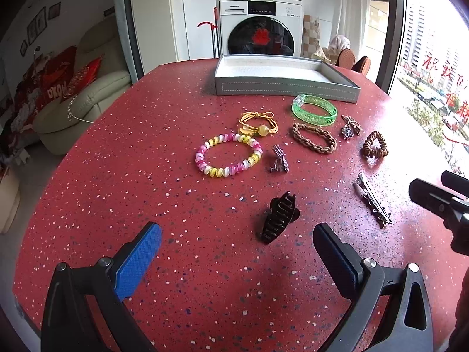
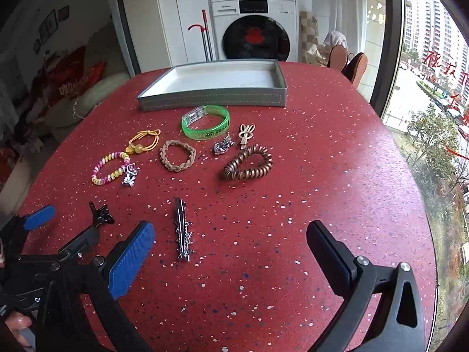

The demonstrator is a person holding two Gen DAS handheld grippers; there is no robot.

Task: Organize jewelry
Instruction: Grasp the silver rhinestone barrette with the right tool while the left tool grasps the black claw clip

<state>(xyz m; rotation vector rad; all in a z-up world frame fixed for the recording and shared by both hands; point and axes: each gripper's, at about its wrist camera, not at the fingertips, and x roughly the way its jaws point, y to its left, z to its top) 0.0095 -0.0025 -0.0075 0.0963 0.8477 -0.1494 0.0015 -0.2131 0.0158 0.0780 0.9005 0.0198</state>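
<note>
Nearest the lens, the left tool (image 1: 237, 252) hangs spread wide over the red speckled tabletop (image 1: 117, 176), gripping nothing, its blue-padded fingers (image 1: 140, 258) cut off at the lower edge. Just ahead of it, between the fingers, lies a black claw clip (image 1: 278, 218). The right tool (image 2: 231, 252) is likewise spread and empty, with a silver spiked barrette (image 2: 183, 230) just ahead of its left finger; in the left wrist view only a dark corner of this tool shows at the right edge. Farther ahead lie a pink-and-yellow bead bracelet (image 1: 228, 155), a yellow hair tie (image 1: 258, 123), a braided brown band (image 1: 314, 138), a brown coil tie (image 2: 247, 162) and a green bangle (image 2: 205, 122) whose black lettering is too small to read. Beyond them sits a shallow grey tray (image 2: 214, 99). Behind the tabletop, a washing machine (image 1: 261, 26) reads "Panasonic". Red characters on the window (image 1: 433, 67) are cut off at the frame edge.
</note>
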